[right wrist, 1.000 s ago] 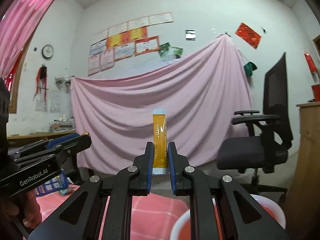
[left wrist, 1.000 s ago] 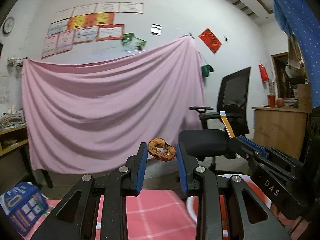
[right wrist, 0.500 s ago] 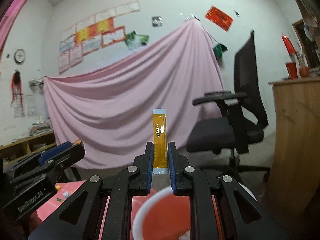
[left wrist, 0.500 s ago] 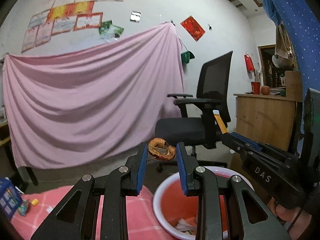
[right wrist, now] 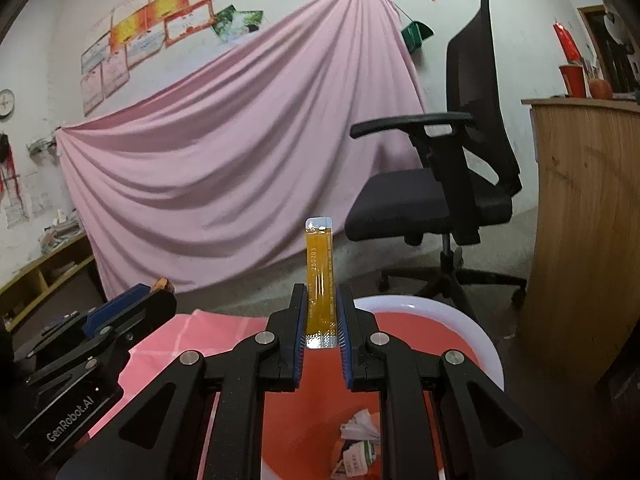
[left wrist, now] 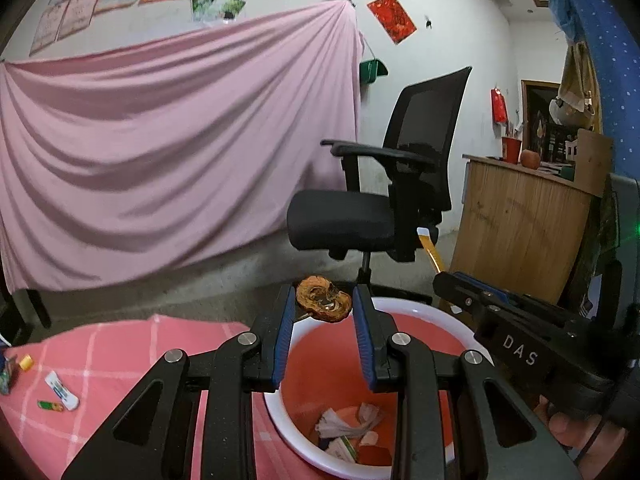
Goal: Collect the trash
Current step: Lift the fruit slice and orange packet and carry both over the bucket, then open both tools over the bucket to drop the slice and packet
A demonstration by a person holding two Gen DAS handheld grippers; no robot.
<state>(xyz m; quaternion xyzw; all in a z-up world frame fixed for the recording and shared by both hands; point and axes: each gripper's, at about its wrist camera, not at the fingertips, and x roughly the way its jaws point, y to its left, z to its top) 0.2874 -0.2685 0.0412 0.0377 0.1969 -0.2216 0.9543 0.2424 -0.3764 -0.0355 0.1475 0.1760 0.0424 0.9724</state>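
My left gripper [left wrist: 323, 306] is shut on a brown dried fruit slice [left wrist: 323, 304], held over the near side of a red basin with a white rim [left wrist: 416, 307]. Crumpled paper and wrappers [left wrist: 346, 430] lie at the basin's bottom. My right gripper [right wrist: 321, 312] is shut on an upright orange sachet [right wrist: 319, 276], also above the basin [right wrist: 432, 304]. In the left wrist view the right gripper [left wrist: 444, 280] sits to the right with the sachet [left wrist: 430, 250] sticking up. In the right wrist view the left gripper [right wrist: 154, 292] is at the left.
The basin stands on a pink checked cloth [left wrist: 116, 352] bearing small wrappers [left wrist: 60, 390] at the left. A black office chair [left wrist: 384, 200] and a wooden counter [left wrist: 516, 224] stand beyond. A pink sheet [left wrist: 168, 140] hangs across the back wall.
Both grippers have swung right and dipped, bringing the red basin under their fingers. The fruit slice and the sachet stay gripped as before.
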